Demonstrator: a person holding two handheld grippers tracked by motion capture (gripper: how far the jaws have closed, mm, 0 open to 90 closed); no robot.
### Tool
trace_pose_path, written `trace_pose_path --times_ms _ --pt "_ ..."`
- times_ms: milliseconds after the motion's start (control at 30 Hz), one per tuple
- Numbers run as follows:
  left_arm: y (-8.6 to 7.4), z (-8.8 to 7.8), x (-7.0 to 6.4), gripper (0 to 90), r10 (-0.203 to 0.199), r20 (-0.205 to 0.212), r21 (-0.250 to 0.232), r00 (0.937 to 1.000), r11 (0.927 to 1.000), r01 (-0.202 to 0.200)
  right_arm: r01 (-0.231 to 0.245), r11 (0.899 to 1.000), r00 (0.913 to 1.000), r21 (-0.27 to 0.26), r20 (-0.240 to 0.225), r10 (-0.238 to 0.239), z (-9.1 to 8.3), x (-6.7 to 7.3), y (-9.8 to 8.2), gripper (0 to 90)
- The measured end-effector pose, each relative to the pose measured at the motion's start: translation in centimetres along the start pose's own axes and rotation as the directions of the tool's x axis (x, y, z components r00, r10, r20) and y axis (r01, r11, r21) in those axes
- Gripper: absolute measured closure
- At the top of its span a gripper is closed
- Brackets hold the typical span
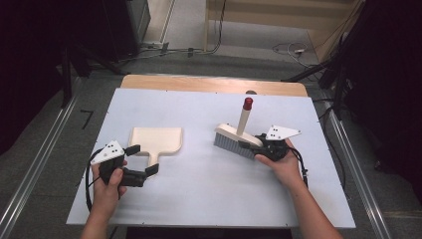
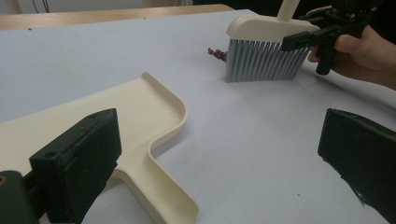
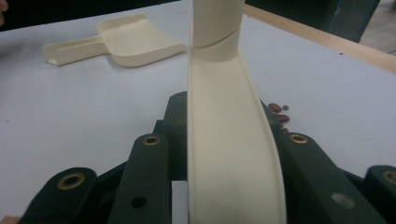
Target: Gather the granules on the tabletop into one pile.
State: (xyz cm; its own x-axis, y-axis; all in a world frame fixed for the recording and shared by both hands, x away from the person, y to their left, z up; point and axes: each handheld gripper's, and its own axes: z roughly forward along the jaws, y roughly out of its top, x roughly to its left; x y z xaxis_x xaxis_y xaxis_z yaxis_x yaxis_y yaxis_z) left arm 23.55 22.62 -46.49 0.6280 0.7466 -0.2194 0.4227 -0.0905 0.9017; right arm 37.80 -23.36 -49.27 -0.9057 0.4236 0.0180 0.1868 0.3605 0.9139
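Observation:
A cream dustpan lies flat at the table's left. Its short handle reaches in between the wide-apart jaws of my left gripper, close beside one jaw, and neither pad presses on it. To the right a brush with a cream head, grey bristles and a red-tipped handle stands on its bristles. My right gripper is shut on the brush head from the side. A few small red beans lie on the table just behind the bristles, beans also beside the head.
The work surface is a white board with a wooden strip along its far edge. Metal rails run along the floor on both sides, and cables lie beyond the table. Bare board separates dustpan and brush.

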Motion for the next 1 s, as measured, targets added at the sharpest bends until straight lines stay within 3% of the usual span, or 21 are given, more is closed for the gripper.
trace_pose_path --times_ms 200,367,567,667,833,1000 --pt "0.0 0.0 0.0 0.0 -0.001 0.000 -0.001 1.0000 1.0000 0.001 -0.016 1.000 0.9998 -0.009 0.014 0.016 -0.1 -0.3 0.2 65.8" --pt "0.0 0.0 -0.1 0.0 0.002 0.002 0.000 1.0000 1.0000 -0.002 -0.071 0.997 0.9974 0.002 0.012 0.071 -0.8 0.3 0.7 65.7" --pt "0.0 -0.1 -0.1 0.0 -0.001 -0.003 -0.003 1.0000 1.0000 0.001 -0.103 0.993 0.9943 -0.064 0.023 0.104 -2.9 1.5 1.5 65.7" --pt "0.0 -0.2 -0.2 0.0 0.004 -0.007 -0.002 1.0000 1.0000 -0.004 -0.111 0.990 0.9919 -0.083 0.052 0.116 -4.3 2.1 1.7 65.7" --pt "0.0 -0.6 -0.3 0.0 0.013 -0.014 -0.019 0.9998 0.9997 -0.013 -0.144 0.983 0.9773 -0.117 0.139 0.160 -7.0 2.7 0.8 65.7" --pt "-0.1 -1.3 -0.2 0.0 0.012 -0.027 -0.032 0.9996 0.9994 -0.013 -0.190 0.971 0.9542 -0.143 0.206 0.217 -9.7 2.7 -0.5 65.7"
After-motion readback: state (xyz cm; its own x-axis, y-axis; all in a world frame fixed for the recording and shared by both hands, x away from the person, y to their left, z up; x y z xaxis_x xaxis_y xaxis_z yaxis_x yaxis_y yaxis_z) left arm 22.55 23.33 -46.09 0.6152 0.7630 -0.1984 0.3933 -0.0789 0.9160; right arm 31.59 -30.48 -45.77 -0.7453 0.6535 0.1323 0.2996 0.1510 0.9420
